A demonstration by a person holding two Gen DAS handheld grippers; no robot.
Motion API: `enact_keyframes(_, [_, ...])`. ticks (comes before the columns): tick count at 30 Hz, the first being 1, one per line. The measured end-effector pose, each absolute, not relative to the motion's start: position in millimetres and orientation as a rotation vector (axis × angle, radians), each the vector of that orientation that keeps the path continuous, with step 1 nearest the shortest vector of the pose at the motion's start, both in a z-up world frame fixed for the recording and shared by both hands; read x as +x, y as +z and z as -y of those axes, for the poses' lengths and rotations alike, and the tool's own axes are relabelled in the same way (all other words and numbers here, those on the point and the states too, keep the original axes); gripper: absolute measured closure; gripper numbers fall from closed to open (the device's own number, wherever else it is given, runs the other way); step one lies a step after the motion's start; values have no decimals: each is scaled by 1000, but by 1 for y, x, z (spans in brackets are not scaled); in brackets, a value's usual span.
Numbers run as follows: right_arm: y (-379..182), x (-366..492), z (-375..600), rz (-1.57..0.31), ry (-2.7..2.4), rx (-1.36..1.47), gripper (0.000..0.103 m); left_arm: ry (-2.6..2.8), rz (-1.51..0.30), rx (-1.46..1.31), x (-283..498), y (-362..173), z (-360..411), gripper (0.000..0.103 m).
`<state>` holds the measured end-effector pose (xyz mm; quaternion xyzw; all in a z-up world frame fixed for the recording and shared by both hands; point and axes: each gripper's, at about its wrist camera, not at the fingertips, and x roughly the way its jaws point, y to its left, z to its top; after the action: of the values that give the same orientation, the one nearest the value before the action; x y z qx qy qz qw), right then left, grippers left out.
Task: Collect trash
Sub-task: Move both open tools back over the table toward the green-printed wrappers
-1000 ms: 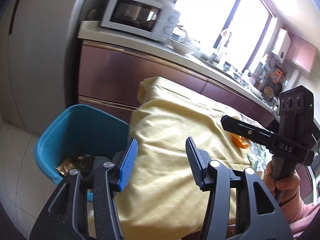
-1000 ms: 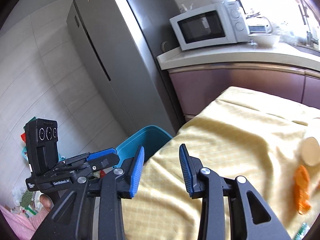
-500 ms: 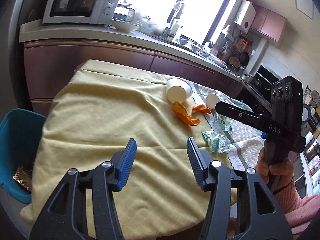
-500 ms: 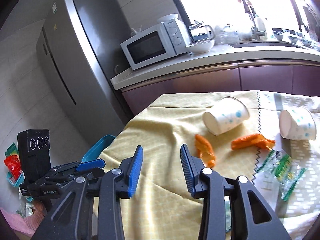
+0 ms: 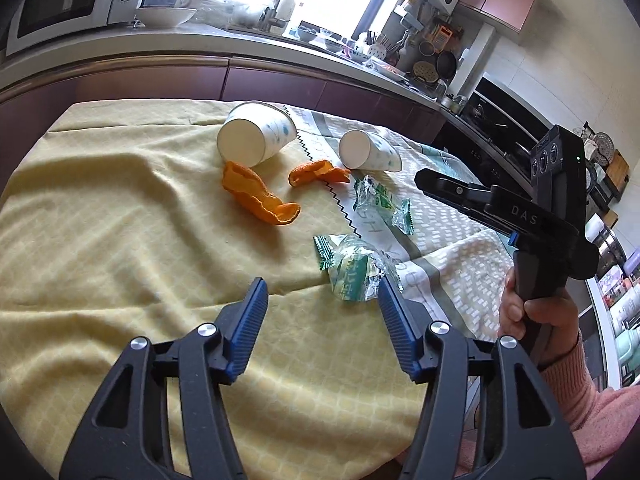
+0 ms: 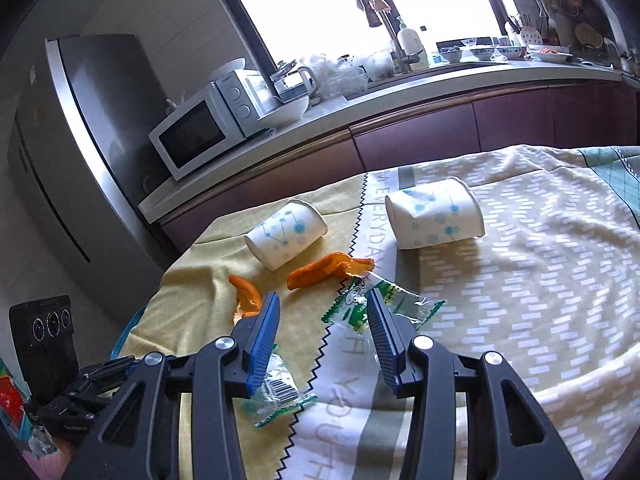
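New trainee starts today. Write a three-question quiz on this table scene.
1. True or false: both paper cups stand upright.
2. How many orange peels lie on the cloth?
3. The left tool is: A) shut on a wrapper B) open and empty C) shut on a cup.

Key: 1. False, both lie on their sides. 2. Two. 3. B, its jaws have just been opening with nothing between them.
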<state>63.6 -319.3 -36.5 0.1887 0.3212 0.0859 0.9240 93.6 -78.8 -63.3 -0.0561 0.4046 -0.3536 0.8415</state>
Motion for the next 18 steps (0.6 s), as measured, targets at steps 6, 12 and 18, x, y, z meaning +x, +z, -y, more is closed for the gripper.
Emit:
enact_keyframes(6, [-46,68,336,-674,108,391,50,-740,-903,-141,110,-69,90,46])
enact_keyframes(12, [-69,71,359,-744,71,480,46,-774,-949,-127,115,-78,111,43])
enact_keyframes(18, [-78,81,353,-796,95,476,46,-775,-987,-107,120,-88,136,44])
